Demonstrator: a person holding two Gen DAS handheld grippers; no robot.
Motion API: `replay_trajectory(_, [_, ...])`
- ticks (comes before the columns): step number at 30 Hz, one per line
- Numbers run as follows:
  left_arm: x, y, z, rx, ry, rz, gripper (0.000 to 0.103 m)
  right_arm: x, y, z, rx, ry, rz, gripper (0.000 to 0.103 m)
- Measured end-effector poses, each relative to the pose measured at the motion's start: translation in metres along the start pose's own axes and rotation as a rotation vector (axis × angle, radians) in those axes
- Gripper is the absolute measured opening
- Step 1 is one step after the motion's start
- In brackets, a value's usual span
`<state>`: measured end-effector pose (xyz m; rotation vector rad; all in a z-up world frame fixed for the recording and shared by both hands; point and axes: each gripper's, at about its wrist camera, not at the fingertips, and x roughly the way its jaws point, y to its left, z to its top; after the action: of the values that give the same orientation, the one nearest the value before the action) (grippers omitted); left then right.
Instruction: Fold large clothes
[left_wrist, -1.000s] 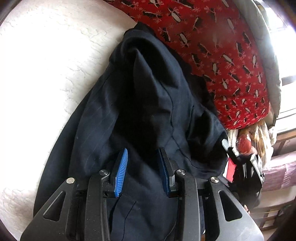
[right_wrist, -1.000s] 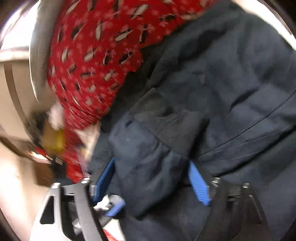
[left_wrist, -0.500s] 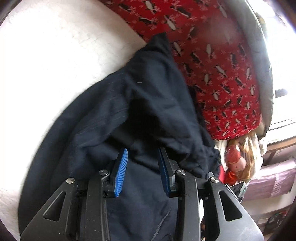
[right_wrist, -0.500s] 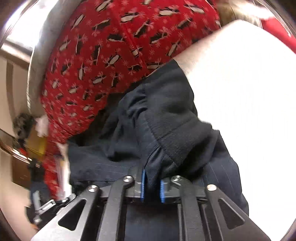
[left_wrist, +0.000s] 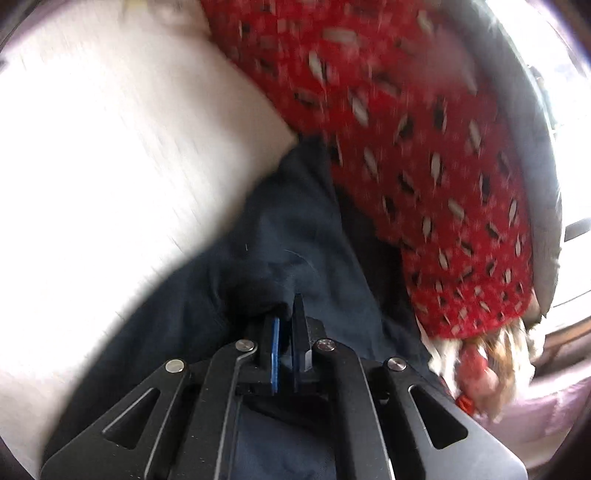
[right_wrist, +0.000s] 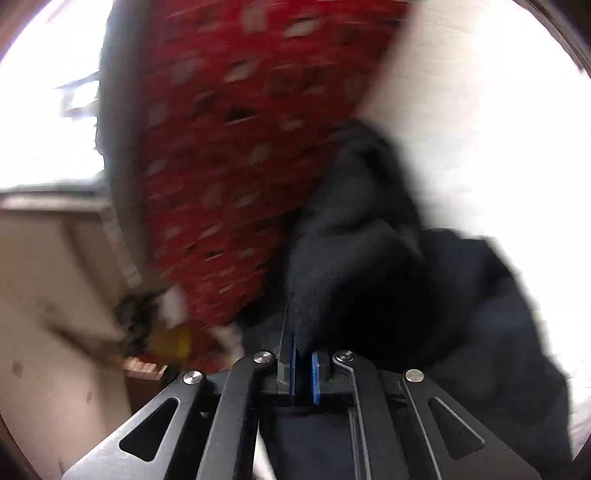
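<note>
Navy cloth, faintly pinstriped: one large dark garment (left_wrist: 295, 240), the item to be folded. It lies bunched on a white quilted bed cover (left_wrist: 110, 166) and runs from 6 o'clock up toward the middle of both wrist views. Its far edge touches a red patterned fabric (left_wrist: 424, 147), which fills the 12 to 3 o'clock part of the left view and the 11 to 12 o'clock part of the right view.

Left gripper (left_wrist: 286, 325): jaws drawn almost together, blue pads nearly meeting, a ridge of the navy cloth pinched between them. Judged a clenched hold on the garment, though blur softens the contact.

Right gripper (right_wrist: 301, 343): jaws likewise closed to a narrow slit, with a thick fold of the garment (right_wrist: 369, 258) rising straight out from between the pads. Clenched on the cloth.

Purpose of the holds, as a judgement: two pinch points on one piece let the person lift and spread it, so that it hangs or lies flat before any crease is made. The cloth is crumpled, so the fold proper looks not yet begun.

Other entries: a grey padded border (left_wrist: 524, 166) beyond the red fabric at 2 o'clock in the left view; assorted small clutter (left_wrist: 480, 369) at 4 o'clock, too blurred to name.

Risk noted: the red fabric sits against the garment and could be dragged along with it.
</note>
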<state>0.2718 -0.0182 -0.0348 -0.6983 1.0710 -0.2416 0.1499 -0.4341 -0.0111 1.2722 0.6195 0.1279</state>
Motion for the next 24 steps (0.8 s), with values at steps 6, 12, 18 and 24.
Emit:
replay_trajectory(6, [-0.002,0.040,0.004,-0.063,0.017,0.117,0.003,0.024,-0.001,-0.021,-0.121,0.117,-0.284,0.047])
replay_trajectory(12, [-0.013,0.041,-0.010,-0.043,0.025,0.062,0.006,0.000,-0.028,-0.016,0.034,-0.002,-0.147,0.055])
replay_trajectory(18, [-0.004,0.025,-0.006,0.053,0.030,0.125,0.010,0.001,0.016,-0.008,-0.156,-0.023,-0.116,0.006])
replay_trajectory(24, [-0.014,0.042,-0.020,0.029,0.090,0.094,0.020,0.013,-0.012,-0.017,-0.225,0.090,-0.446,0.014])
